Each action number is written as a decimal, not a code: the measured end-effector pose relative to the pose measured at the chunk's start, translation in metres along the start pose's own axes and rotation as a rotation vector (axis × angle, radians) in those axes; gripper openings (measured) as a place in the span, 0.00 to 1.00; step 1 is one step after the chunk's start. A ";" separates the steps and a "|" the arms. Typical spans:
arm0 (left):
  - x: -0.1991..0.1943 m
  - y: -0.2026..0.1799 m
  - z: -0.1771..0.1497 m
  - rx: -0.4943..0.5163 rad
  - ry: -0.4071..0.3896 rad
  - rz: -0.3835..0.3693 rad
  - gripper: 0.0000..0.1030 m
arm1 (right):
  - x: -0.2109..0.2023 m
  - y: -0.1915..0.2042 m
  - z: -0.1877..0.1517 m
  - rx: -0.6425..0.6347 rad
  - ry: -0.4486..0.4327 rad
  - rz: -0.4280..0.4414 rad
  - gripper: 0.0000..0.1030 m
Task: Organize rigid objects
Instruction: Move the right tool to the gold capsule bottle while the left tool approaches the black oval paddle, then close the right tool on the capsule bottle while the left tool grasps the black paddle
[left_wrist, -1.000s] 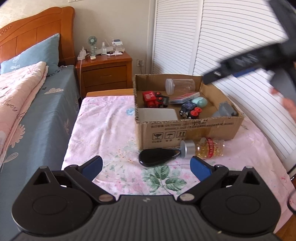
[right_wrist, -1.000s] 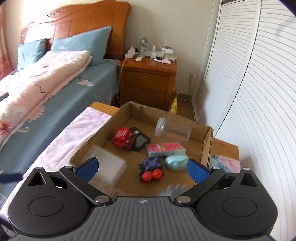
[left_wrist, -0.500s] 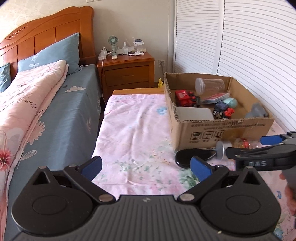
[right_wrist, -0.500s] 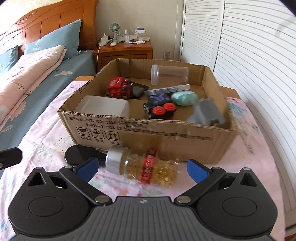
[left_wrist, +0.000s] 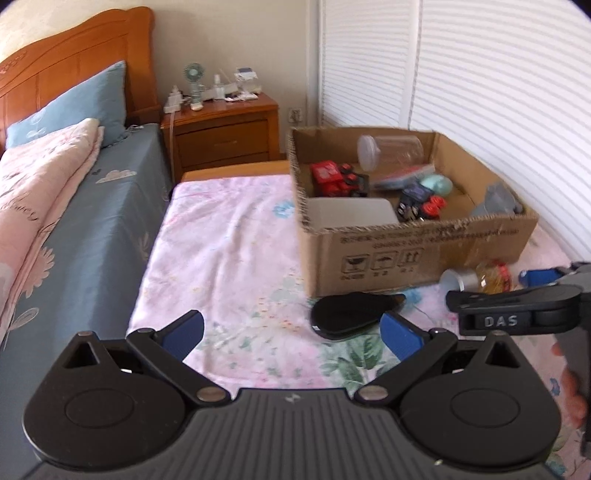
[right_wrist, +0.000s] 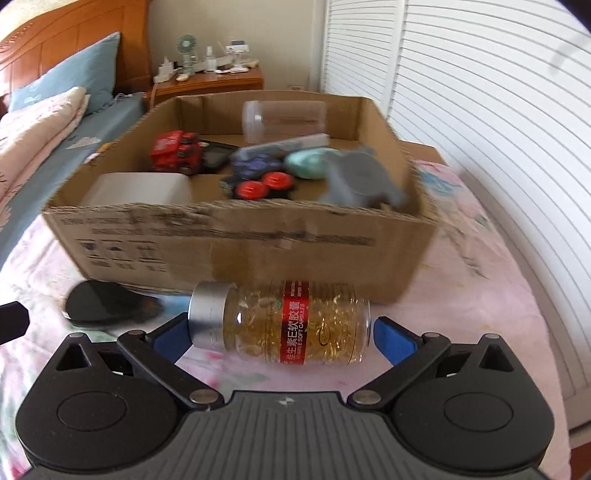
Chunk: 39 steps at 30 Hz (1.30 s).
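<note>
A clear bottle of yellow capsules (right_wrist: 291, 323) with a silver cap and red label lies on its side on the pink floral cloth, in front of the cardboard box (right_wrist: 240, 247). My right gripper (right_wrist: 284, 336) is open, its blue pads either side of the bottle, not closed on it. A black oval object (right_wrist: 99, 304) lies left of the bottle. In the left wrist view my left gripper (left_wrist: 291, 330) is open and empty above the cloth, with the black object (left_wrist: 347, 314), the bottle (left_wrist: 480, 278) and the right gripper (left_wrist: 517, 306) to its right.
The box (left_wrist: 406, 251) holds a red toy truck (left_wrist: 332, 179), a clear jar (left_wrist: 391, 151), a white case (left_wrist: 351, 214), a teal case (left_wrist: 437, 184) and a grey piece (left_wrist: 498, 201). A bed (left_wrist: 81, 206) lies left, a nightstand (left_wrist: 221, 129) behind, louvred doors right.
My right gripper came down from above the box to the bottle in front of it and now straddles it. My left gripper shifted left and back, open throughout.
</note>
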<state>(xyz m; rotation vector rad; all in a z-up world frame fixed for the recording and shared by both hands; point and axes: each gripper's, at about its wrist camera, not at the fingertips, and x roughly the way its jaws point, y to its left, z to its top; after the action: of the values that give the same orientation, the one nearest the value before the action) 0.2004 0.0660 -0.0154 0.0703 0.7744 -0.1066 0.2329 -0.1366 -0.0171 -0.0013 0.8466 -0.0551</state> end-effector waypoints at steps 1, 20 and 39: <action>0.005 -0.005 0.001 0.007 0.008 -0.009 0.98 | 0.001 -0.004 -0.001 0.001 0.004 -0.007 1.00; 0.073 -0.035 0.009 -0.182 0.168 0.014 0.98 | 0.007 -0.028 -0.015 -0.079 0.012 0.069 1.00; 0.072 -0.053 0.000 -0.186 0.092 0.115 0.96 | 0.009 -0.028 -0.015 -0.090 -0.019 0.072 1.00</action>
<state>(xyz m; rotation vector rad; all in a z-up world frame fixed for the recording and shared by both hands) 0.2449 0.0084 -0.0666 -0.0568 0.8675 0.0782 0.2259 -0.1646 -0.0331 -0.0552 0.8289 0.0509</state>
